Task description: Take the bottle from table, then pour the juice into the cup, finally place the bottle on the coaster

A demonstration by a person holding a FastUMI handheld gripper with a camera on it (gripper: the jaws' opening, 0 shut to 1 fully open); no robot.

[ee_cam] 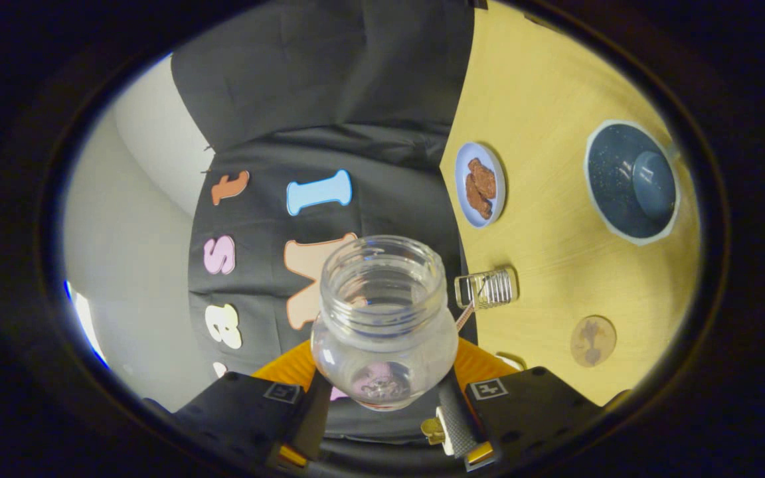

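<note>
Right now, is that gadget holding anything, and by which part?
Yes. The hand-held gripper holds a clear, open-mouthed bottle, one finger pressed against each side of its lower body, near the base. The neck and mouth stick out beyond the fingers.

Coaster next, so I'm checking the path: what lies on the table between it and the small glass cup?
Nothing: in the gripper view, bare table separates the coaster from the cup.

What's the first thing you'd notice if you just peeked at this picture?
A clear bottle with its mouth open, clamped between the gripper's fingers and seen tilted, with the yellow table standing sideways beyond it. On that table sit a small plate of brown snacks, a dark blue dish with a cup in it, and a round coaster nearer the fingers.
</note>
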